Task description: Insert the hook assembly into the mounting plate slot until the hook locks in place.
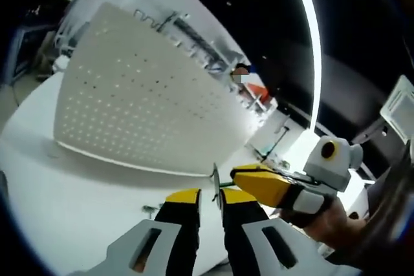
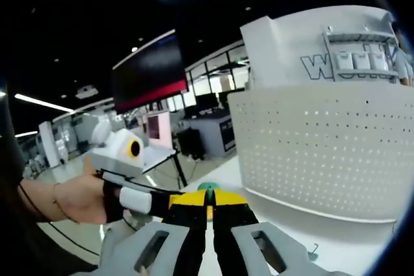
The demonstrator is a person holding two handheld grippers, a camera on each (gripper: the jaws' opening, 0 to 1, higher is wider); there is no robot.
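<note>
The white perforated mounting plate (image 1: 142, 108) stands upright on the white table, ahead of my left gripper (image 1: 211, 196). My left gripper is shut on a thin metal hook (image 1: 215, 176) that sticks up between its yellow tips, short of the plate's lower edge. My right gripper (image 1: 255, 182) comes in from the right with its jaws together, its tip right beside the hook. In the right gripper view the plate (image 2: 323, 153) fills the right side, and my right gripper (image 2: 207, 203) is shut with its tips against the left gripper (image 2: 139, 201). Whether it pinches the hook is hidden.
A small loose metal piece (image 2: 314, 250) lies on the table (image 2: 362, 237) before the plate, another small piece (image 1: 150, 209) near my left jaws. A white rack with hooks (image 1: 187, 33) stands behind the plate. A hand (image 2: 71, 198) holds the left gripper. Desks stand in the background.
</note>
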